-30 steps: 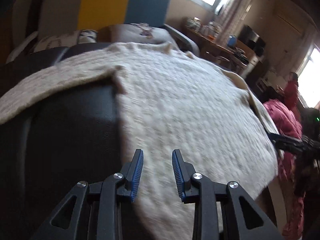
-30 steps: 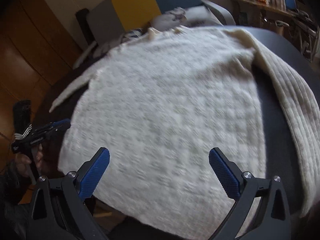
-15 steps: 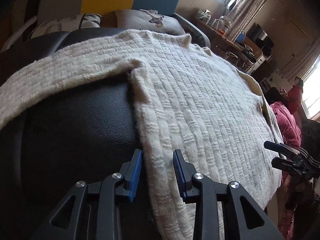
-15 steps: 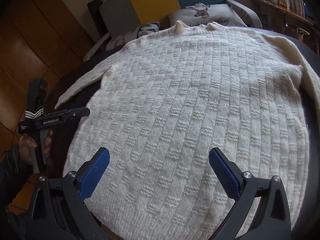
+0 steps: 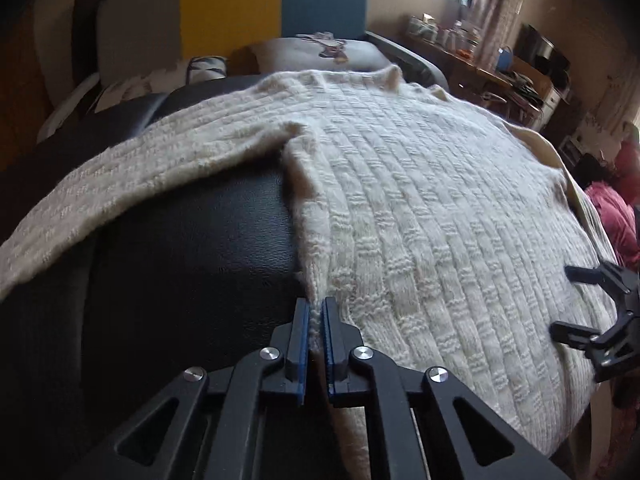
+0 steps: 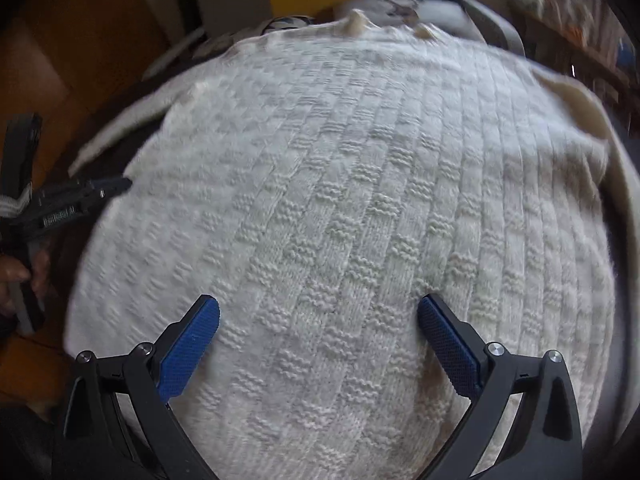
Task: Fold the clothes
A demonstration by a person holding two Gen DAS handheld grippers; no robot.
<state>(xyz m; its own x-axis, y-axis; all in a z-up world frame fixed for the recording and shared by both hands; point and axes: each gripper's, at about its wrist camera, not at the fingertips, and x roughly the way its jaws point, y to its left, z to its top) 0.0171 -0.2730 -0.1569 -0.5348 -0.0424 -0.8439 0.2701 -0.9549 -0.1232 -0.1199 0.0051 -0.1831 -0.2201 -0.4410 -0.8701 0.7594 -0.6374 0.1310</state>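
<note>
Sweater flat, collar away, side edge in left gripper

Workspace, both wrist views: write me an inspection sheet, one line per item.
Surface: black padded top, mostly covered by the garment.
Job's things: cream knit sweater spread flat, collar at the far end; left sleeve lies out to the side over the black top.
Clutter: nothing seen on the surface besides the sweater.
Grippers: left gripper shut on the sweater's side edge near the hem; right gripper open wide, over the sweater's lower body.
Cables: nothing seen.
Surroundings: grey, yellow and blue chair back with printed cushions behind; cluttered desk by the window; red garments at right.
</note>
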